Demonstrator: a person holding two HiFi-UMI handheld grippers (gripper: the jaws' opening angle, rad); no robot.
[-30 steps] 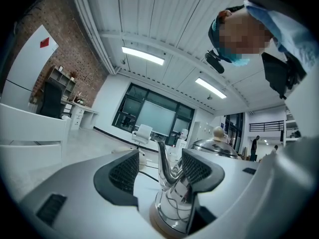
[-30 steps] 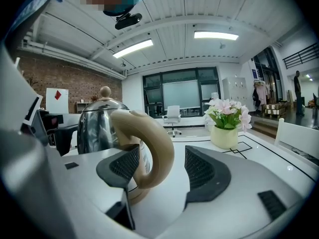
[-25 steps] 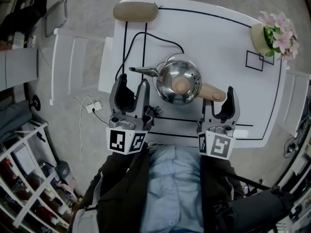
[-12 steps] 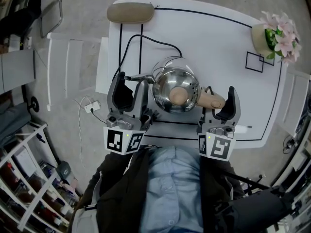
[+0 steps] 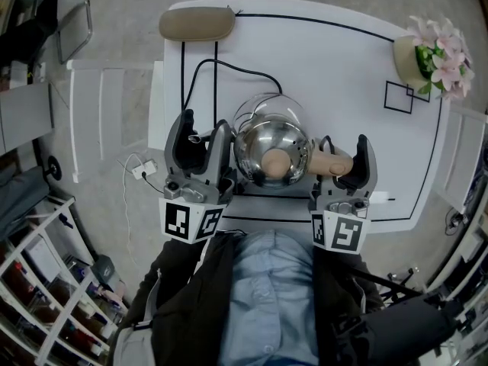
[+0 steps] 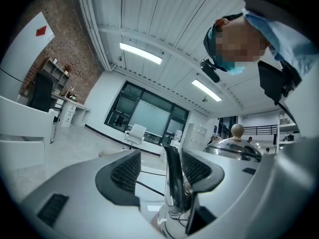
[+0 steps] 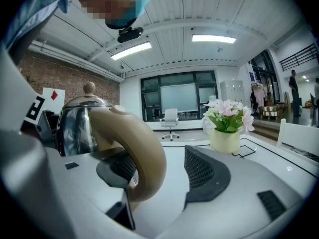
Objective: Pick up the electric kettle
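One white rectangular table (image 5: 343, 75) with black line markings. Shiny steel electric kettle (image 5: 272, 147) at its near edge, between left gripper (image 5: 204, 124) and right gripper (image 5: 343, 157). Left jaws apart, thin steel spout (image 6: 174, 183) between them, nearer right jaw. Right jaws apart around curved tan handle (image 7: 137, 153), handle against left jaw, gap at right. Cream pot of pink flowers (image 5: 427, 56) at far right corner.

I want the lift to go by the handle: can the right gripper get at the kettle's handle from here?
Likely yes. The right gripper stands with jaws apart, and the beige handle sits between them, close against one pad; nothing blocks it.
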